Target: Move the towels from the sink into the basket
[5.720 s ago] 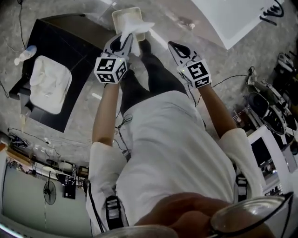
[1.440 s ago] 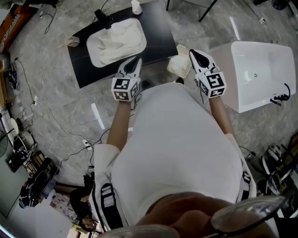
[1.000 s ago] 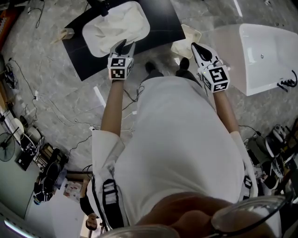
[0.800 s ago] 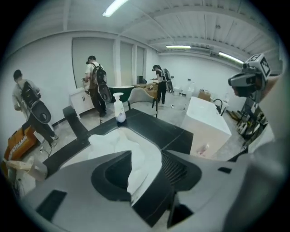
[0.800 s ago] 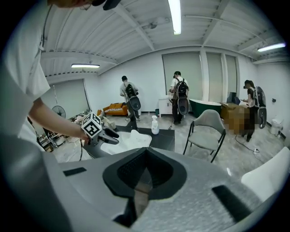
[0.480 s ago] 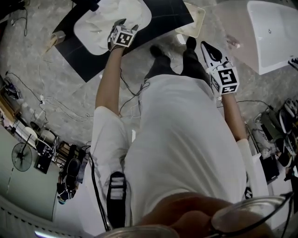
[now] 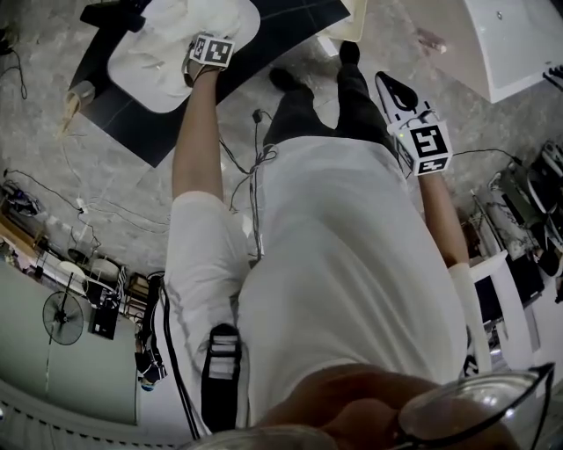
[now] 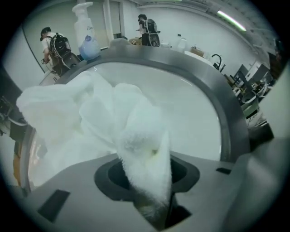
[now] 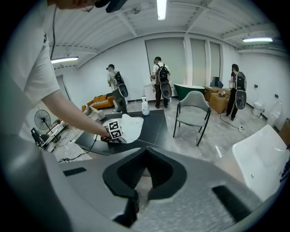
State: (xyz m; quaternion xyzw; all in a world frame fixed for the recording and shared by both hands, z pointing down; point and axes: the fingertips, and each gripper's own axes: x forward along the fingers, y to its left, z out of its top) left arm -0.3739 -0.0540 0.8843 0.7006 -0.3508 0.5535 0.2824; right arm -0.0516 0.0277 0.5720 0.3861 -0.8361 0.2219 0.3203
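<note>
Some white towels, heaped in sink

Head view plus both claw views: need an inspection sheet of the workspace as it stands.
Surface: black counter with a white sink set in it.
Job's things: white towels bunched in the sink; cream basket by the counter's corner, mostly cut off by the frame.
Clutter: pump bottle at the sink's rim.
Claws: left claw in the sink, jaws have just been closing and pinch a towel fold; right claw shut, empty, over the floor.
Cables: loose leads across the floor; one lead hangs on the person.
Surroundings: bathtub, fan, chair, people in the background.
</note>
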